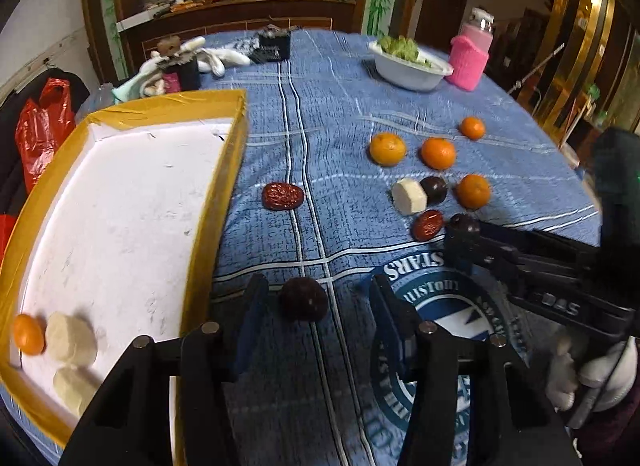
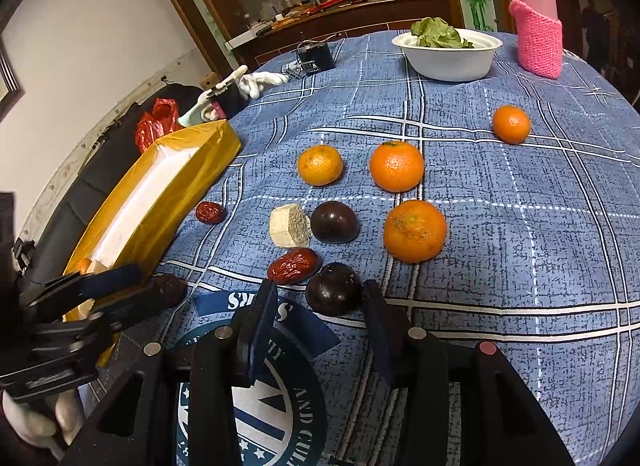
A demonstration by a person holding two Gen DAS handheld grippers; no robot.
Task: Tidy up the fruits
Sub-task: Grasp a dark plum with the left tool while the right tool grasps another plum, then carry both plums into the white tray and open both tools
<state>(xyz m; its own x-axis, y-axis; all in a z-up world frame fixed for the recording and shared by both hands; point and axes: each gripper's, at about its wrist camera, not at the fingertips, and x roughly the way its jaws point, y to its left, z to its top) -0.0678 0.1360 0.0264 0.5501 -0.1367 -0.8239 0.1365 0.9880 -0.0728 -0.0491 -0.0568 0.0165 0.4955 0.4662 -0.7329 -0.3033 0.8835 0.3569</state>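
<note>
Straddling dark fruit (image 1: 303, 300) | left gripper (image 1: 316, 302) | pads apart

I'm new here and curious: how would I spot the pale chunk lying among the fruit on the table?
Find the blue checked tablecloth and its cluster of oranges. Left of the nearest orange sits a dark round fruit; the pale chunk touches its left side, the only cream, flat-cut piece there.
</note>
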